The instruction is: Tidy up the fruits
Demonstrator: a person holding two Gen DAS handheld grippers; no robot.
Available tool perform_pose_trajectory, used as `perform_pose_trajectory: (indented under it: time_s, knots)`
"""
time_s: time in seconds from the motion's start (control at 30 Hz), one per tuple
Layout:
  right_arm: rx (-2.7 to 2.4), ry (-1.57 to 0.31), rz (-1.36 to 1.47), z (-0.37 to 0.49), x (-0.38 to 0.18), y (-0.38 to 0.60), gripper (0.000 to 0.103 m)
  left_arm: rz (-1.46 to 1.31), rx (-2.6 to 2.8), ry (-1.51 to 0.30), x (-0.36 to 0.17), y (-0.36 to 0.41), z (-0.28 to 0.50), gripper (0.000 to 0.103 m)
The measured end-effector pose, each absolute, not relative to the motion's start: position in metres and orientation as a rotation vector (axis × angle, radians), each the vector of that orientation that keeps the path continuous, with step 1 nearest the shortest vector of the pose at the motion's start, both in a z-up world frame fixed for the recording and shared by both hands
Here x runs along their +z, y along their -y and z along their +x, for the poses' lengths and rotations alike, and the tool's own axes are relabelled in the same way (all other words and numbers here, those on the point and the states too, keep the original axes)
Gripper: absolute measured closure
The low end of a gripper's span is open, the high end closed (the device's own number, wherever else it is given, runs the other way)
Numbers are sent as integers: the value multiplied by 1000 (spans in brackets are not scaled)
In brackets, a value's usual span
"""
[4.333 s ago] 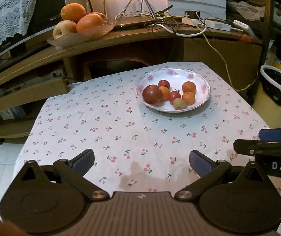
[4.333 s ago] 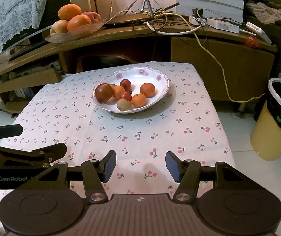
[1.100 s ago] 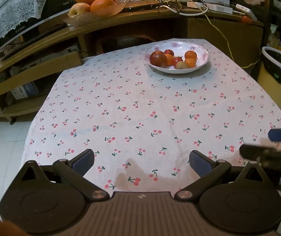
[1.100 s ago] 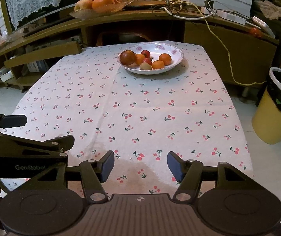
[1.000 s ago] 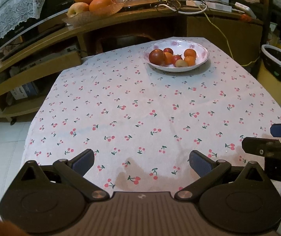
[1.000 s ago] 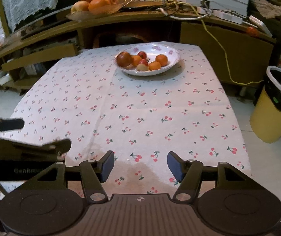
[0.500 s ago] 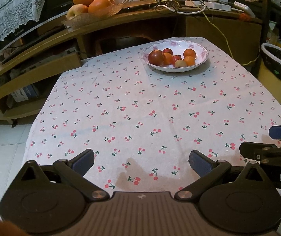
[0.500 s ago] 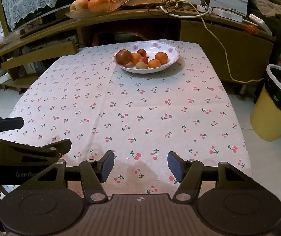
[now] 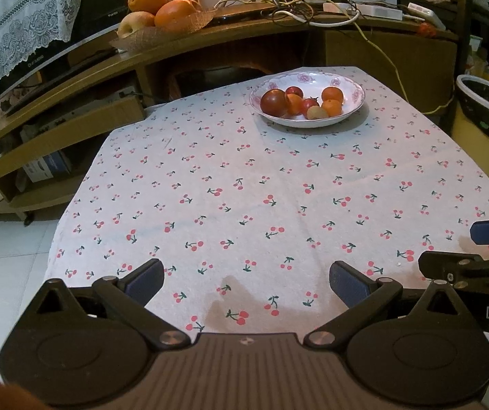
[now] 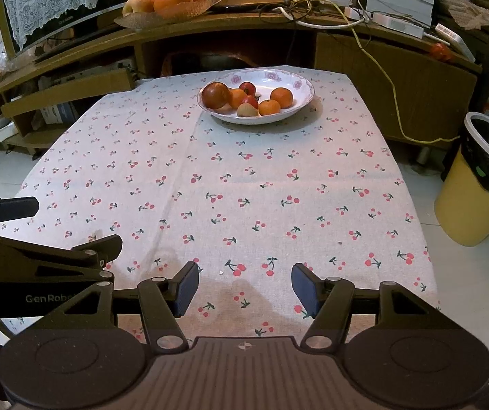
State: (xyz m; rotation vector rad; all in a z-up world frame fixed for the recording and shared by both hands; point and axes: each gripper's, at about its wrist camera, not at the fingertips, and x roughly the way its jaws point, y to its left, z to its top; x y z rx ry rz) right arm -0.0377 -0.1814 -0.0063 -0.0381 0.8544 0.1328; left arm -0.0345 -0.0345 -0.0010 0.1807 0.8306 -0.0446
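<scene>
A white flowered plate (image 9: 353, 109) stands at the far end of the table and holds several fruits: a dark red apple (image 9: 273, 101), oranges, small red fruits and a pale one. It also shows in the right wrist view (image 10: 300, 100). My left gripper (image 9: 246, 278) is open and empty over the near table edge. My right gripper (image 10: 244, 287) is open and empty beside it, also far from the plate.
The table wears a cherry-print cloth (image 9: 244, 188). A wooden shelf behind holds a dish of large oranges and apples (image 9: 162, 17) and tangled cables (image 9: 295, 3). A yellow bin with a black bag (image 10: 480, 188) stands on the floor to the right.
Both grippers pulled back from the plate toward the near table edge over the past seconds. In the last half second they have moved slightly closer again. Both stayed open.
</scene>
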Motion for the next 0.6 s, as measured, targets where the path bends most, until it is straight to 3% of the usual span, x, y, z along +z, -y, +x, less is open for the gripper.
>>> perform_pose_trajectory:
  time_s: [0.6]
  knots:
    - [131,-861,-41,-36,-8,180,41,191,-42,-827,-2,35,-34,0]
